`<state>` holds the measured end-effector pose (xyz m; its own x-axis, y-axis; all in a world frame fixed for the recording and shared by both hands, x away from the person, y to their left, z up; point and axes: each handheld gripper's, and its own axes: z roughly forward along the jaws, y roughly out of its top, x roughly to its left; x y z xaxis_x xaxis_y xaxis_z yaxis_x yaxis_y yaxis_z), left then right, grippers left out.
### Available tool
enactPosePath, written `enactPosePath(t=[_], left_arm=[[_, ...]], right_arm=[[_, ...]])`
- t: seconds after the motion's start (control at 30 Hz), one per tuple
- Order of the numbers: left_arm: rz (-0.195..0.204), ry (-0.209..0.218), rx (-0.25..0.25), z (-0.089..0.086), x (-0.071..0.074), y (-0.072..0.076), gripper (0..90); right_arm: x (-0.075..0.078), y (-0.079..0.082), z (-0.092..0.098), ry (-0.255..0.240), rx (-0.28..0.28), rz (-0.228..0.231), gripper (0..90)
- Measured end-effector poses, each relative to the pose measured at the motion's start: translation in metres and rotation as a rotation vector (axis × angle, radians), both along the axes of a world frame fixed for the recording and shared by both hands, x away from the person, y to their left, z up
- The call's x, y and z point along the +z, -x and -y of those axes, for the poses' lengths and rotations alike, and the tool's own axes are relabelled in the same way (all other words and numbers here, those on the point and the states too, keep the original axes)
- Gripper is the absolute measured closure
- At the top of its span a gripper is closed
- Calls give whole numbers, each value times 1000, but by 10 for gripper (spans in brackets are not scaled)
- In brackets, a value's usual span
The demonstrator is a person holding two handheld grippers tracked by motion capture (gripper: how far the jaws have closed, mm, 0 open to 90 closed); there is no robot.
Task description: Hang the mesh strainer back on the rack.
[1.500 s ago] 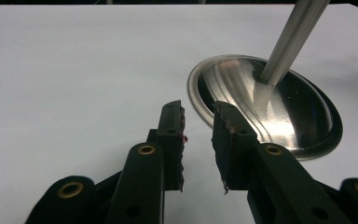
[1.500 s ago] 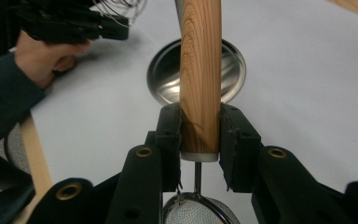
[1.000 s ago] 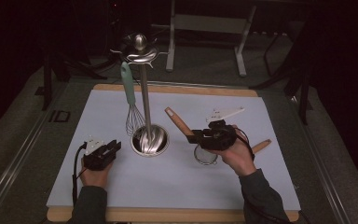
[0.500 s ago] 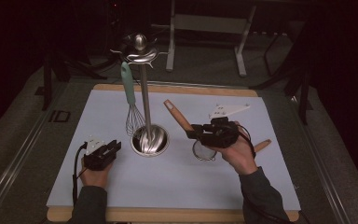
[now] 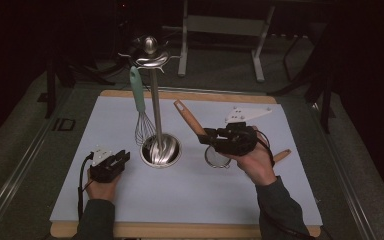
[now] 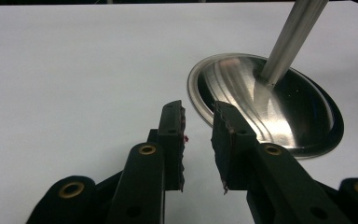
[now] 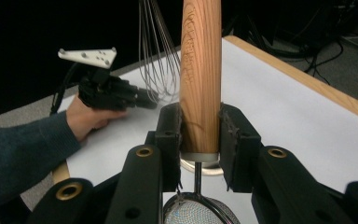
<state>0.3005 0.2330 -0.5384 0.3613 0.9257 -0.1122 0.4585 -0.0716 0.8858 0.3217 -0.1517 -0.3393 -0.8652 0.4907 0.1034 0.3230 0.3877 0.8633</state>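
Sieve mesh [image 7: 193, 212] at bottom centre of right gripper view; wooden handle [image 7: 200, 74] clamped upright between right gripper [image 7: 200, 135] pads; left gripper [image 6: 198, 140] part open, empty.

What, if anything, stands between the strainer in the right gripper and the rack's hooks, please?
Nothing visible blocks it. The strainer is held by its handle in the right gripper; the whisk hangs on the rack's left side, off that path.

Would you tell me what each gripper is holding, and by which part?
The right gripper clamps the strainer by the lower end of its wooden handle; the left gripper holds nothing.
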Motion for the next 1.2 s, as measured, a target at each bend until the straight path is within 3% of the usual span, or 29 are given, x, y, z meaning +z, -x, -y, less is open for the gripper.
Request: enactPosePath(t=[0.53,1.2], left_arm=[[0,-2,-2,0,0,0,738],[1,-6,-2,0,0,0,738]], right_arm=[[26,6,-9,-46,15,60,714],[60,9,-6,-99,10,120,714]])
